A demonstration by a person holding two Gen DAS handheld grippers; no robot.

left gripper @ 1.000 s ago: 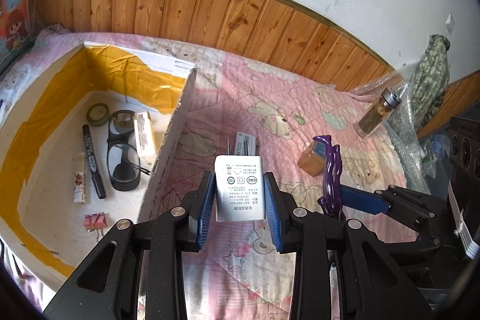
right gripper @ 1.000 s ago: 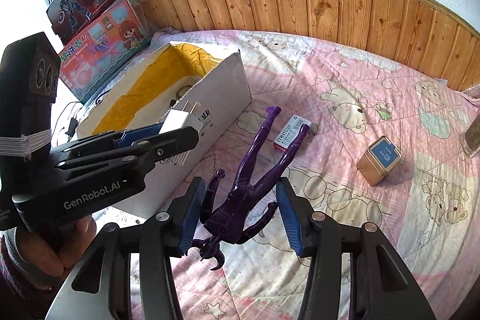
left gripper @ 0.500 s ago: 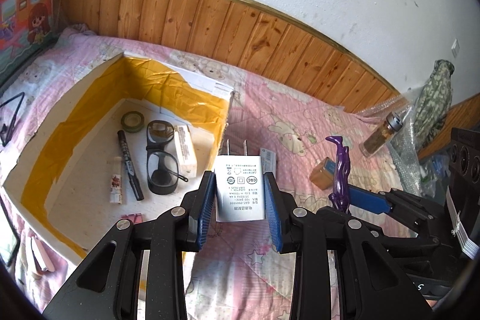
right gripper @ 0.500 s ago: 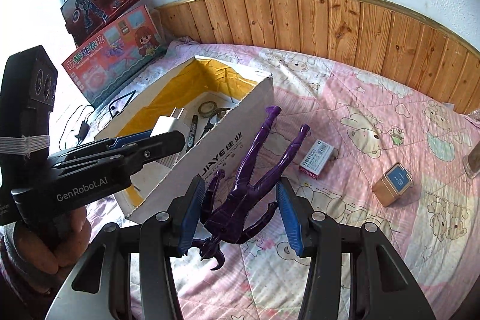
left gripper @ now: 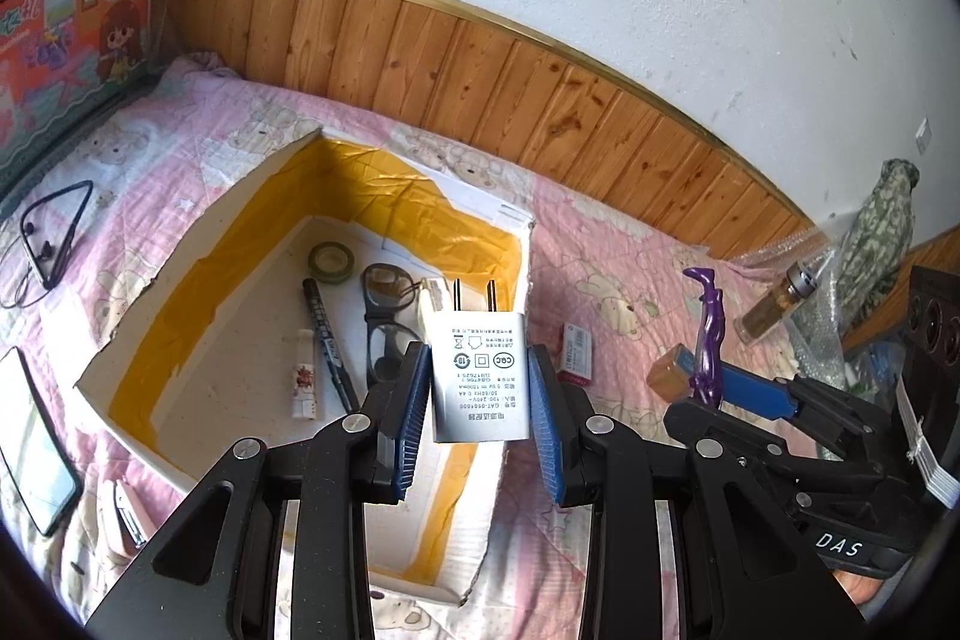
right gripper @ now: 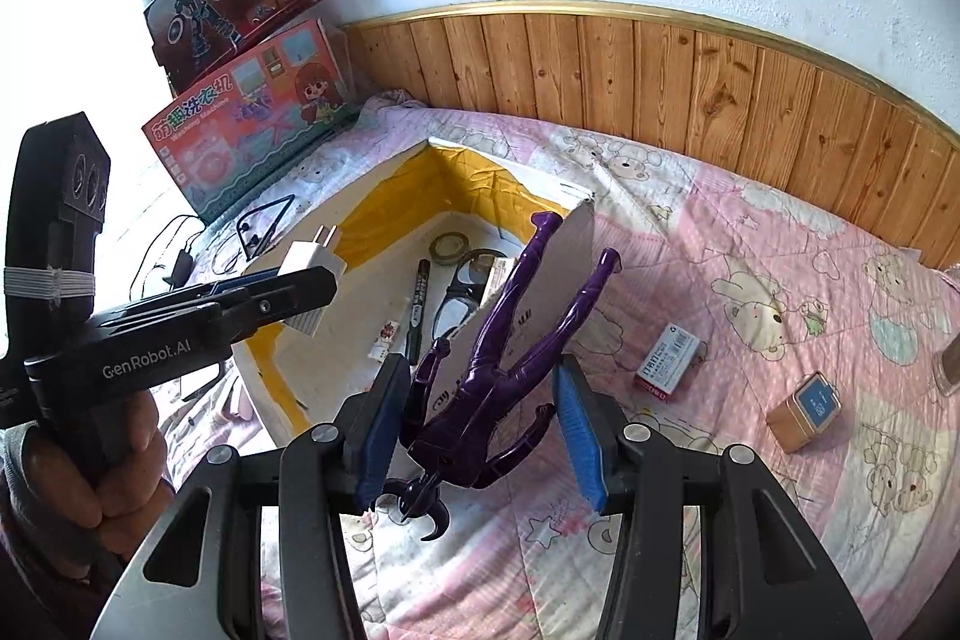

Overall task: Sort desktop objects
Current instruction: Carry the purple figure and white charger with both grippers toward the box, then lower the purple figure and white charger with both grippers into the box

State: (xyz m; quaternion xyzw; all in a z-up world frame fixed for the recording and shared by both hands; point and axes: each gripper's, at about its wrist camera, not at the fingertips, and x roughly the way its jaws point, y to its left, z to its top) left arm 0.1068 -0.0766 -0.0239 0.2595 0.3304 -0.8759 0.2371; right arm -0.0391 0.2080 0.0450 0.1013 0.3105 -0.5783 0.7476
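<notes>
While both loads hang over the box [left gripper: 528,244], the left gripper [left gripper: 480,412] clamps the charger [left gripper: 480,382] and the right gripper [right gripper: 480,430] clamps the purple figure [right gripper: 480,400]; next, I'd judge, lower and release them inside, clear of the glasses [left gripper: 384,316].

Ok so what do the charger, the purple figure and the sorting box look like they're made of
The charger looks like smooth white plastic, matte, with printed grey markings and two metal prongs. The purple figure seems glossy moulded plastic: highlights run along its limbs. The sorting box looks like white cardboard, its inside walls lined with wrinkled yellow tape.
</notes>
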